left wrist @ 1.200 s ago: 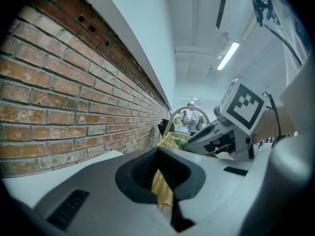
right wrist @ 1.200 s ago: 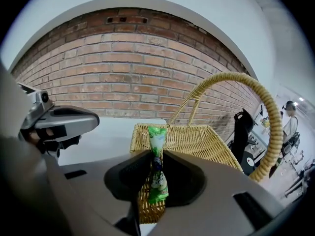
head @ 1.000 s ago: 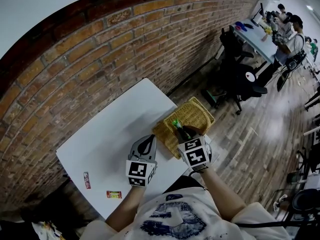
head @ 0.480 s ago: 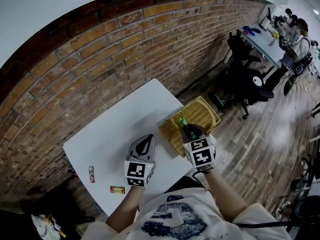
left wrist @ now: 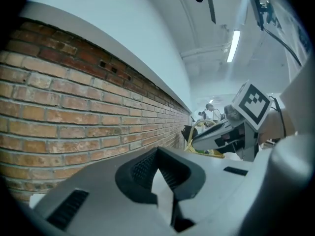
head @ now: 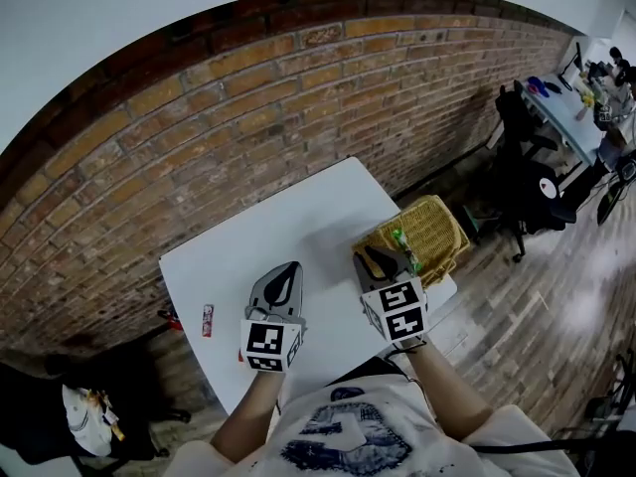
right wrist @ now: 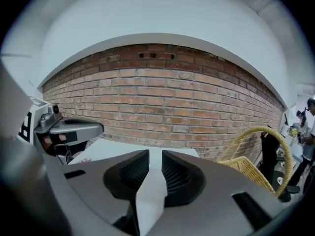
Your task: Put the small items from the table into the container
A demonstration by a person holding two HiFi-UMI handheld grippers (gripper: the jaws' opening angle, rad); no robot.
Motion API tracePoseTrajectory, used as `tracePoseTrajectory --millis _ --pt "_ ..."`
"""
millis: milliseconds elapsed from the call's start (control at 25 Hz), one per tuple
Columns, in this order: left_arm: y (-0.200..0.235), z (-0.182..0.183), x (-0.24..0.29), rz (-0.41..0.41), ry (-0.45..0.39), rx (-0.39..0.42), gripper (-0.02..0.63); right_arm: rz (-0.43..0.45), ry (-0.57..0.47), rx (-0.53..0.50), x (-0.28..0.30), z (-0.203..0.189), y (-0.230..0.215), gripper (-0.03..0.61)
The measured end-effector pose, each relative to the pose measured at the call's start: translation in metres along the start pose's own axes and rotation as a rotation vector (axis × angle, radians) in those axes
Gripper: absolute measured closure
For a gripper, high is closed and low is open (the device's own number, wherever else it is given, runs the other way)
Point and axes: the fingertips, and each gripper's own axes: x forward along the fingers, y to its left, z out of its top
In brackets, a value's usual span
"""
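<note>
Jaws shut and empty on the left gripper [head: 290, 268], slightly parted and empty on the right gripper [head: 375, 257] beside the basket [head: 449, 229]; the red packet [head: 208, 319] lies at the worktop's [head: 288, 222] end farthest from the basket, lengthwise toward the brick wall [head: 248, 137], nearer the left gripper.

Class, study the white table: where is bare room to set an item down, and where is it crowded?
Free: the wide stretch of table between the brick wall, the wicker basket, the left gripper and the right gripper. Crowded: the right end, taken by the basket, and the left edge, where a red packet lies.
</note>
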Motion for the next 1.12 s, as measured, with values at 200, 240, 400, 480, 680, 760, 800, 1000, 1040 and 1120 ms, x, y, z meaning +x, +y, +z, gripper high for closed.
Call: tracePoseTrajectory --millis 200,240,400,480,680,760,800,1000,1040,1120 --pt "0.032 0.009 -0.040 0.107 -0.017 0.020 0.566 0.142 -0.061 -0.021 0.011 0.021 0.054 0.489" --pt "0.038 0.009 -0.047 0.130 -0.017 0.020 0.566 0.165 -0.071 -0.024 0.012 0.024 0.062 0.489" --pt "0.053 0.016 -0.071 0.217 -0.021 0.019 0.566 0.240 -0.097 -0.048 0.014 0.036 0.084 0.490" --pt "0.055 0.020 -0.080 0.254 -0.027 0.019 0.566 0.276 -0.110 -0.061 0.015 0.040 0.090 0.499" --pt "0.052 0.026 -0.101 0.338 -0.040 0.002 0.566 0.365 -0.149 -0.058 0.008 0.047 0.101 0.516" --pt "0.049 0.027 -0.108 0.370 -0.038 -0.002 0.566 0.394 -0.166 -0.055 0.002 0.050 0.102 0.520" --pt "0.046 0.028 -0.110 0.382 -0.039 -0.002 0.566 0.404 -0.177 -0.055 -0.002 0.051 0.101 0.523" --pt "0.030 0.033 -0.124 0.426 -0.064 -0.025 0.566 0.429 -0.237 -0.048 -0.020 0.056 0.094 0.538" --pt "0.027 0.036 -0.127 0.435 -0.074 -0.029 0.566 0.432 -0.251 -0.045 -0.024 0.058 0.092 0.542" --pt "0.022 0.041 -0.131 0.446 -0.092 -0.030 0.566 0.430 -0.276 -0.044 -0.032 0.060 0.088 0.548"
